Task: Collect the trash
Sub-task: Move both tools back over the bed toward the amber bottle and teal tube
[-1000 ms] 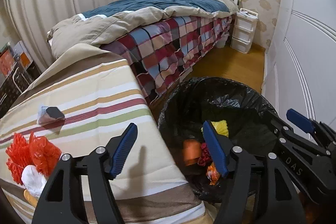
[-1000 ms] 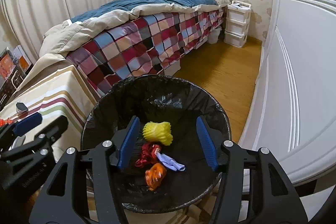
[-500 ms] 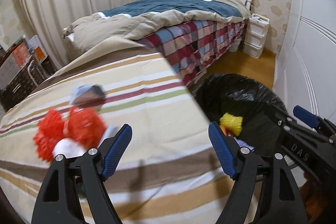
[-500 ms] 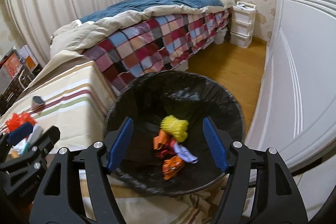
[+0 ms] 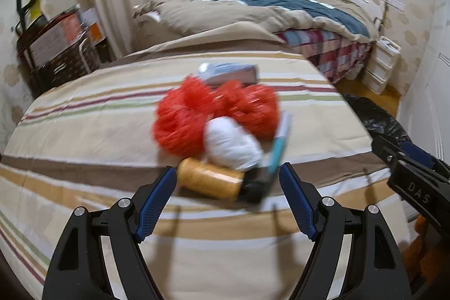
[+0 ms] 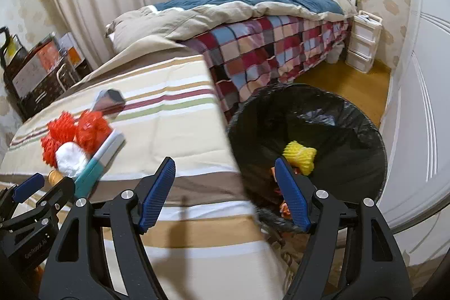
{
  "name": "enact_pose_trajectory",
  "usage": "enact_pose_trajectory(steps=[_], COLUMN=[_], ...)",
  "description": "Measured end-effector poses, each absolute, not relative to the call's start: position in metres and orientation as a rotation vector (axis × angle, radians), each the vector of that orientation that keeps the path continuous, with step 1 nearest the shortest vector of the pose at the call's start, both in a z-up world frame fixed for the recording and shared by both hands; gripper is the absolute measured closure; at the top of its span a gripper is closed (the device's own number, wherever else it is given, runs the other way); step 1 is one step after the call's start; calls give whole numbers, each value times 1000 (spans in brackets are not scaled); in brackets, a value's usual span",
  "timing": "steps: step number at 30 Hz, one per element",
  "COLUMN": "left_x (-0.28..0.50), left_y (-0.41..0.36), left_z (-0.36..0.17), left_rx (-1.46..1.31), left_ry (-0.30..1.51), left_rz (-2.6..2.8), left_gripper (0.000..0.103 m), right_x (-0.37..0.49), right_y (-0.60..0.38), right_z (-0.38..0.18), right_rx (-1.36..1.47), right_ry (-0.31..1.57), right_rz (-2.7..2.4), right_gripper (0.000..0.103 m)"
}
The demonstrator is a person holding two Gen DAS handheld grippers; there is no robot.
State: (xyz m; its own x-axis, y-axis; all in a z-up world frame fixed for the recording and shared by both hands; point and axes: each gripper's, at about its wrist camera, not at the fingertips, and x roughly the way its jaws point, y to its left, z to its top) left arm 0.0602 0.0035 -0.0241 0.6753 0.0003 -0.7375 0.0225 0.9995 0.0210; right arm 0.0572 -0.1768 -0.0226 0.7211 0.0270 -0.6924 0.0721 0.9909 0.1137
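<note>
Since the left gripper (image 5: pixel 227 196) hangs wide open and empty right in front of the pile on the striped cloth (image 5: pixel 84 137), I'd pinch the orange tube (image 5: pixel 209 182) mid-body (looks light, probably slick); the red mesh (image 5: pixel 182 120) will squash. Right gripper (image 6: pixel 225 193), also spread, holds nothing.

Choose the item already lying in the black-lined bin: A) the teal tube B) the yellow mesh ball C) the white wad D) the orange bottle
B: the yellow mesh ball lies inside the bin; the other three are on the striped cloth.
</note>
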Motion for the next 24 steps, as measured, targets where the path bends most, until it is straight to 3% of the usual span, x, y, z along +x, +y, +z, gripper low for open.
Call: enact_pose_trajectory(steps=[24], left_x=[48], left_y=[41], left_z=[-33], left_rx=[-76], left_ry=[878], left_rz=[1], left_gripper=[25], right_x=[55], right_y=[-160], right_z=[-27], right_rx=[110], right_ry=[801], right_rz=[-12], right_gripper=[30])
